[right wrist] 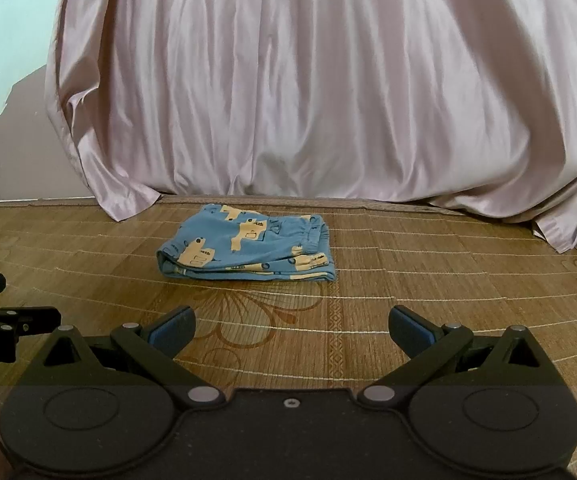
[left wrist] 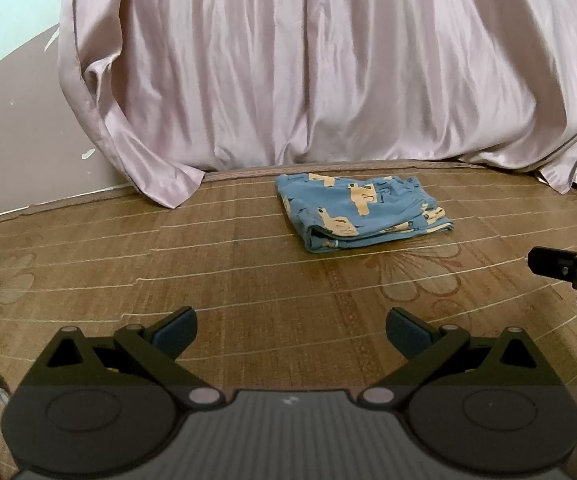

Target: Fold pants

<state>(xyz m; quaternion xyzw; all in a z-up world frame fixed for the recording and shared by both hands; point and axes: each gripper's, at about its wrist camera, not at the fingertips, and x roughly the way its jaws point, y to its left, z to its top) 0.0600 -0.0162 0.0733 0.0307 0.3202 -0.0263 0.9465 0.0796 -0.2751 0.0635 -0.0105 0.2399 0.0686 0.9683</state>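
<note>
Lying folded on the bamboo mat [right wrist: 408, 264], the pants [right wrist: 248, 248] sit at 12 o'clock, near the curtain [right wrist: 288, 100]. Left tool [left wrist: 290, 332] and right tool [right wrist: 291, 332] are both spread wide, holding nothing.

Pants [left wrist: 358, 210] folded into a flat bundle, lying on a mat [left wrist: 228, 280] toward its far edge. Behind them, a curtain [left wrist: 328, 72] hanging down across the whole back, its hem touching the mat's far edge. A wall [left wrist: 16, 128] to the left of the curtain. Left gripper [left wrist: 290, 330] near, before the pants and well apart from them, jaws spread wide with bare mat between. Right gripper [right wrist: 291, 330] likewise near and wide apart, the pants ahead and slightly to its left [right wrist: 248, 246]. Each gripper beside the other: the right one showing at the right edge of the left wrist view, the left one at the left edge of the right wrist view.
</note>
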